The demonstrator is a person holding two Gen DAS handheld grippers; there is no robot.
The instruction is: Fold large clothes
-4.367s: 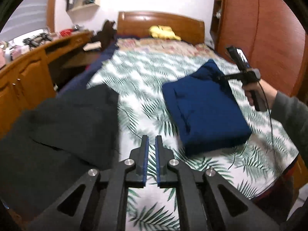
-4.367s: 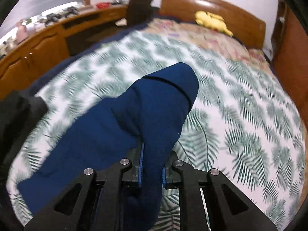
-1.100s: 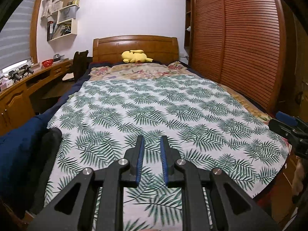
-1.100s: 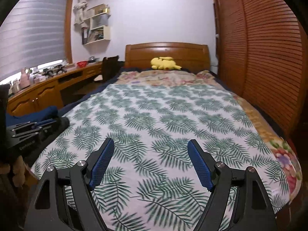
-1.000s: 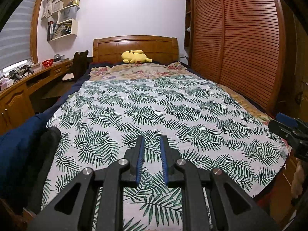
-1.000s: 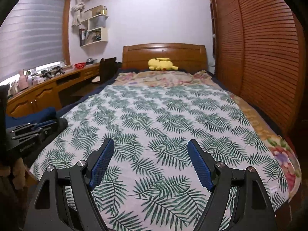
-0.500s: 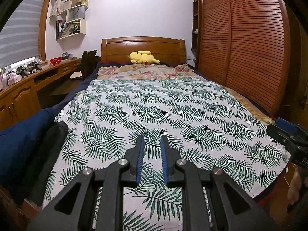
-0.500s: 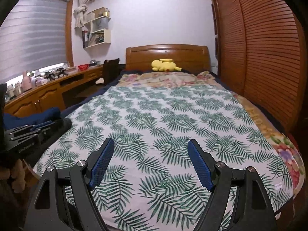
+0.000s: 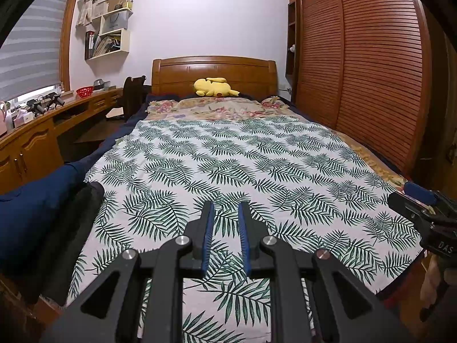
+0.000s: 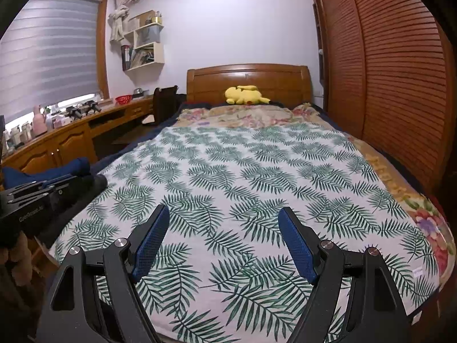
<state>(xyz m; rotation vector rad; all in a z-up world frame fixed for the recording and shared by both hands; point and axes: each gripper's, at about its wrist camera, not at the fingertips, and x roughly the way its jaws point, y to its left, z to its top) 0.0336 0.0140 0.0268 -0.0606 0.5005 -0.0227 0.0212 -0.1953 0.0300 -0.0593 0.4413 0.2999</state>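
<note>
Both grippers hang above the foot of the bed's palm-leaf bedspread (image 9: 257, 160) with nothing held: the left gripper (image 9: 225, 208) has its blue-padded fingers drawn near together with only a narrow gap, and the right gripper (image 10: 224, 217) stands spread wide. Folded navy clothing (image 9: 31, 200) lies on top of a dark garment (image 9: 71, 228) at the bed's left edge, beside the wooden desk (image 9: 34, 140). At the headboard (image 9: 214, 71) rests a yellow plush toy (image 9: 212, 87).

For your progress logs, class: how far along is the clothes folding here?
Done: a navy garment lies stacked on a dark one at the bed's left edge. In hand: nothing; the left hand-held gripper and the wide-open right hand-held gripper are empty. Left: no unfolded clothes show on the leaf-print bedspread.
</note>
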